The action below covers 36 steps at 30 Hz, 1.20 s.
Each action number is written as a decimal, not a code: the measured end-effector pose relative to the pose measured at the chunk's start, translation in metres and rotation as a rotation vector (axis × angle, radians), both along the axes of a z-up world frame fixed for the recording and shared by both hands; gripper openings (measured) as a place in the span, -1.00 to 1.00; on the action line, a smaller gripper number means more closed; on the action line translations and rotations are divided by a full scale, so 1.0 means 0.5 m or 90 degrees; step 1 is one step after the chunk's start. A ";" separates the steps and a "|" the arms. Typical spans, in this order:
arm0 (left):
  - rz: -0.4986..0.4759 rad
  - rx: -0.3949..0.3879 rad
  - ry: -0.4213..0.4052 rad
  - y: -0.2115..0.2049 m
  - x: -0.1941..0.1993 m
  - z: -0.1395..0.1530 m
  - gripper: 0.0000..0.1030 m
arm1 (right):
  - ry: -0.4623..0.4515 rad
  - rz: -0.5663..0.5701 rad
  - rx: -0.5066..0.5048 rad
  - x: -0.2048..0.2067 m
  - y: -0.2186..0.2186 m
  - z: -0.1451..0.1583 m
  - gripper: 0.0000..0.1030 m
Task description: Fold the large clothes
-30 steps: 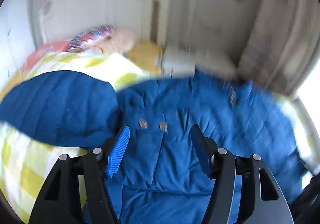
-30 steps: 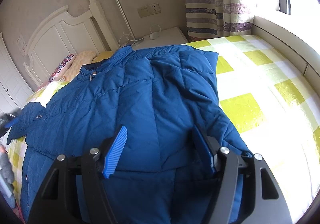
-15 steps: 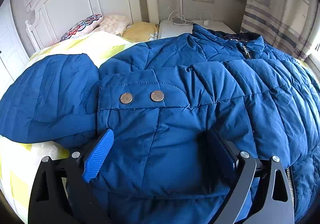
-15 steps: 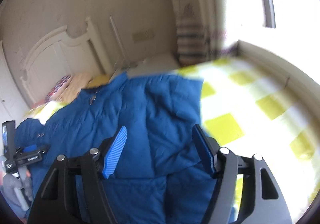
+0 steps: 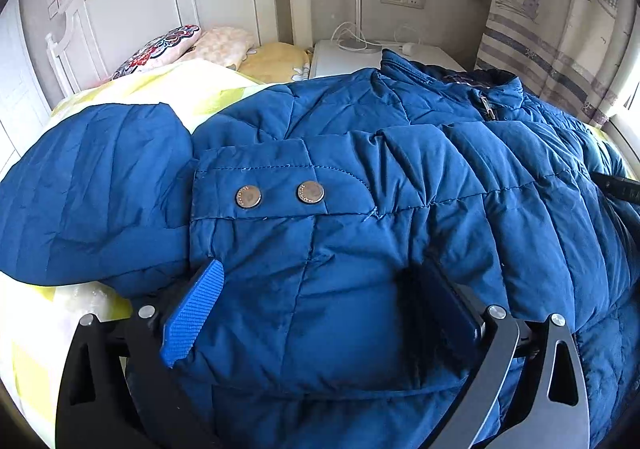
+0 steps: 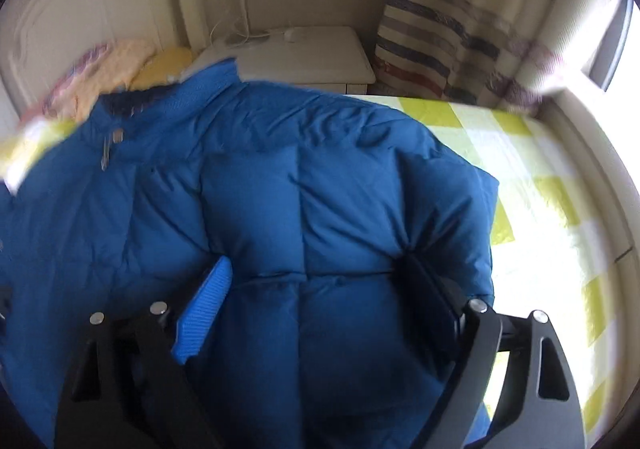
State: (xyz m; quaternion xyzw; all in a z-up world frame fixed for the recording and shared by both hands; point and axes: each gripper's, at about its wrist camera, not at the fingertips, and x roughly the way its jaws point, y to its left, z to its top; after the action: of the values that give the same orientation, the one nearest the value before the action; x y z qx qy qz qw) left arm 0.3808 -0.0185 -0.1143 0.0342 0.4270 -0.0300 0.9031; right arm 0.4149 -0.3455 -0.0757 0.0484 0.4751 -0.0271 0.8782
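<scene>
Both grippers' fingers (image 5: pixel 208 305) (image 6: pixel 208 309) are opening astride the blue jacket (image 5: pixel 360 177); right view blurred.

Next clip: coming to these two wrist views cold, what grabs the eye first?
A puffy blue quilted jacket fills both views, spread over a yellow-and-white checked bedspread. In the left wrist view a cuff tab with two metal snaps lies just ahead of the left gripper. Behind stand a white headboard and pillows.
</scene>
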 end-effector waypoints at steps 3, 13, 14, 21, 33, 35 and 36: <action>0.000 -0.006 0.001 0.003 0.000 0.000 0.86 | -0.012 -0.038 -0.026 -0.032 0.016 0.038 0.62; 0.001 -0.006 0.001 0.004 0.003 0.000 0.87 | -0.025 0.121 -0.041 -0.031 0.179 0.014 0.79; 0.002 -0.005 0.002 0.004 0.003 -0.001 0.87 | -0.017 0.110 -0.019 -0.028 0.165 0.017 0.79; 0.003 -0.006 0.001 0.002 0.005 -0.001 0.87 | -0.088 0.126 -0.018 -0.155 0.214 0.077 0.78; 0.005 -0.005 -0.002 0.000 0.001 -0.001 0.88 | -0.058 0.133 -0.077 -0.227 0.225 0.038 0.83; 0.007 -0.007 -0.009 0.002 -0.003 0.001 0.88 | -0.048 0.135 -0.059 -0.221 0.215 0.014 0.89; 0.008 -0.013 -0.016 0.005 -0.007 0.005 0.88 | -0.047 0.130 -0.049 -0.218 0.209 0.016 0.90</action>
State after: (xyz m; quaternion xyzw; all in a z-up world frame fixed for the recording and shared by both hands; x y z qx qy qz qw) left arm 0.3774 -0.0161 -0.1118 0.0226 0.4152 -0.0283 0.9090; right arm 0.3060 -0.2412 -0.0676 -0.0330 0.4438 0.0465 0.8943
